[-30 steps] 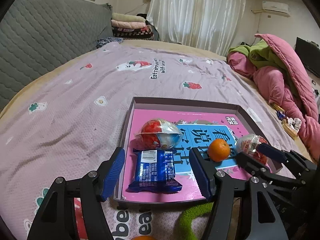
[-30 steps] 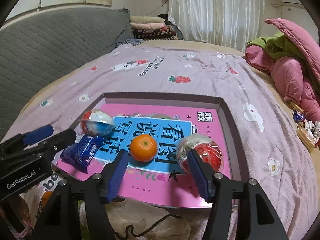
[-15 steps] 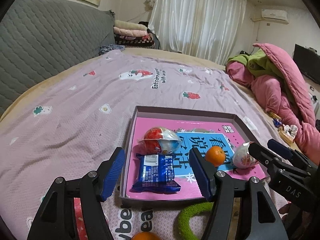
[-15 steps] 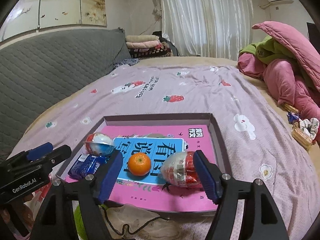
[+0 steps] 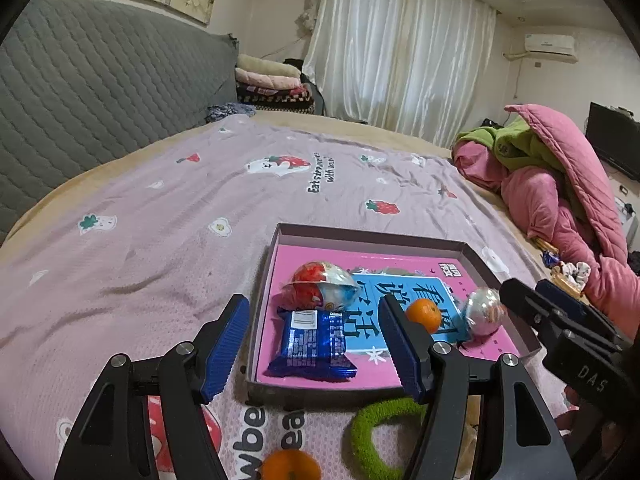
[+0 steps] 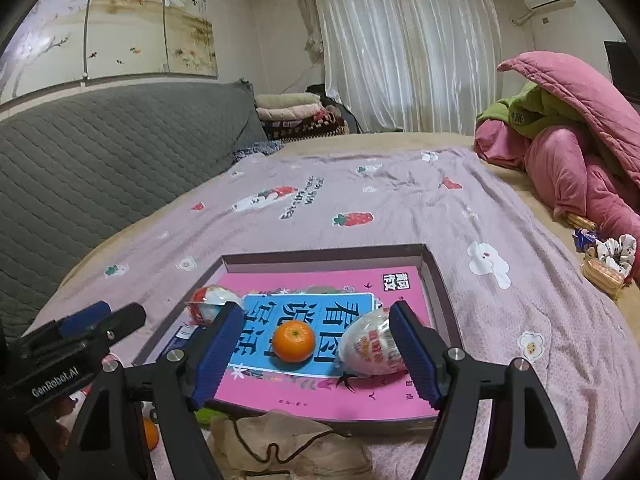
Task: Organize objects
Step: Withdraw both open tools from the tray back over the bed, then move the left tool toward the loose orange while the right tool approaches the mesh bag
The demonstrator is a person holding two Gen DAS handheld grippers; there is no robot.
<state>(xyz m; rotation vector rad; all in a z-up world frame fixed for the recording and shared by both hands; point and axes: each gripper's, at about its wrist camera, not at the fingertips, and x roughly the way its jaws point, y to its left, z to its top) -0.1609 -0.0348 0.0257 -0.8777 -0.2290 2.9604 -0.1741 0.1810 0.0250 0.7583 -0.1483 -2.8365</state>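
Note:
A shallow box (image 5: 360,236) with a pink printed floor lies on the purple bedsheet. It holds a red-and-white wrapped egg (image 5: 320,290), a blue snack packet (image 5: 312,340), a tangerine (image 5: 424,314) and a second wrapped egg (image 6: 370,346). My left gripper (image 5: 314,340) hovers open in front of the box's near edge, with the packet seen between its fingers, untouched. My right gripper (image 6: 316,328) hangs before the box with its jaws opening. The tangerine and second egg show between them, and neither pad presses on anything.
On the sheet in front of the box lie a green hair ring (image 5: 368,432), a loose tangerine (image 5: 290,466) and a crumpled beige bag (image 6: 288,444). A pink quilt (image 5: 560,184) is heaped at the right, with small snacks (image 6: 604,260) near the bed's edge. A grey headboard runs along the left.
Both grippers have drawn back and lifted away from the box. The right jaws have spread wider, leaving the second wrapped egg lying in the box.

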